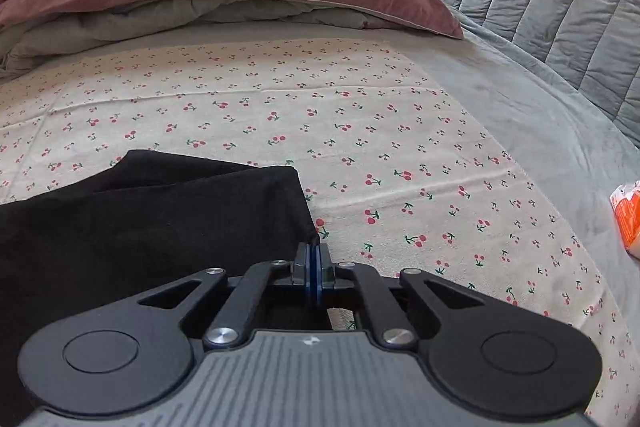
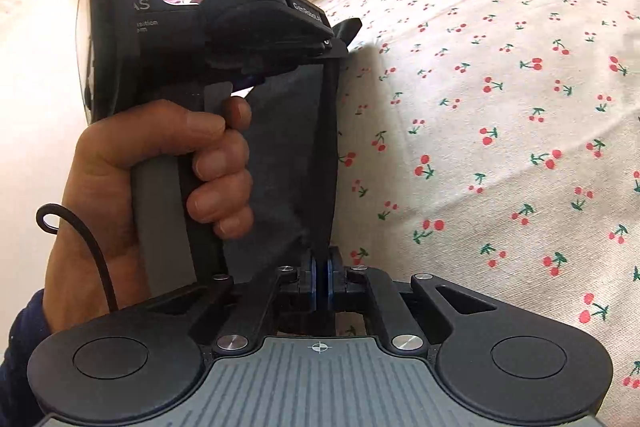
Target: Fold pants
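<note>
We pinch the black pants (image 1: 152,219) with both grippers above a cherry-print sheet (image 1: 360,131). The left gripper (image 1: 313,257) clamps a corner, its fingers pressed together; most of the cloth runs off frame. Only the right wrist view shows our left hand (image 2: 160,163), while the right gripper (image 2: 320,267) grips a taut edge.

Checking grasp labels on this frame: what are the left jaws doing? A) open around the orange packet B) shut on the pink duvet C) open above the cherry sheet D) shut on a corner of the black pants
D: in the left wrist view the left gripper has its jaws pressed together on a corner of the black pants, which lie on the cherry-print sheet.
</note>
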